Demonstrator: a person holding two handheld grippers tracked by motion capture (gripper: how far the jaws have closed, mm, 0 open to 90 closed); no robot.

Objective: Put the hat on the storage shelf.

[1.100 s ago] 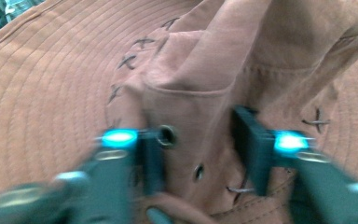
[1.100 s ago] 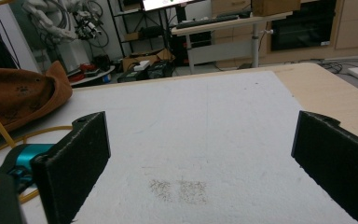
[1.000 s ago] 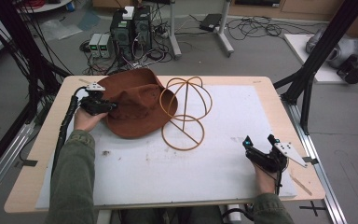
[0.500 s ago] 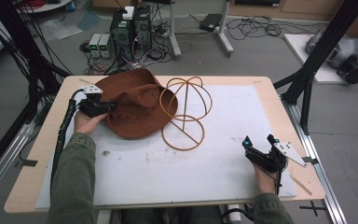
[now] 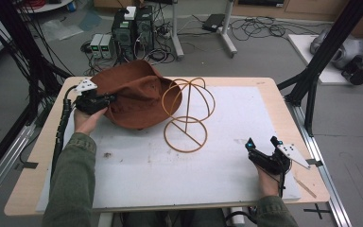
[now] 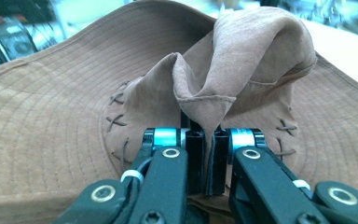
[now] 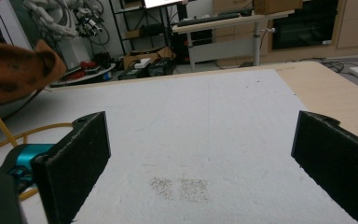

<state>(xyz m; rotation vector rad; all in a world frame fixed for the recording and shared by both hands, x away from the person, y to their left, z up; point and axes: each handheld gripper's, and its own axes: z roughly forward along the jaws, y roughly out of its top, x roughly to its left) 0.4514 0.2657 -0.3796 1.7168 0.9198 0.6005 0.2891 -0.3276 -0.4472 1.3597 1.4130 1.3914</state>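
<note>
Not much has moved since a second ago: the hat [image 5: 139,97] sits a touch closer to the stand [image 5: 187,113], its brim now overlapping the wire dome a bit more, and the right hand-held gripper [image 5: 260,149] hasn't budged. The left hand-held gripper [image 5: 105,99] has its jaws pressed together on a fold of the hat's brown fabric; in the left gripper view you can see the crown bunched up and pinched right between them [image 6: 204,154], with the brim spreading out beyond and to both sides. So the hat is ahead of the left one, resting on the table [image 5: 264,101] and leaning against the stand, which is on the far side of the hat from that gripper. The right one is well apart from all this, jaws spread wide with nothing between them, just white mat [image 7: 191,140] in front, and the stand's yellow ring [image 7: 9,140] and an edge of the hat off to its left. My read is this is the carry-over step, getting the hat up onto the wire dome. Next move probably needs a lift high enough for the brim to clear the top loops, then a shift across and a drop so the crown settles over the dome. The stand looks light, so the free gripper may want to steady its base ring.
</note>
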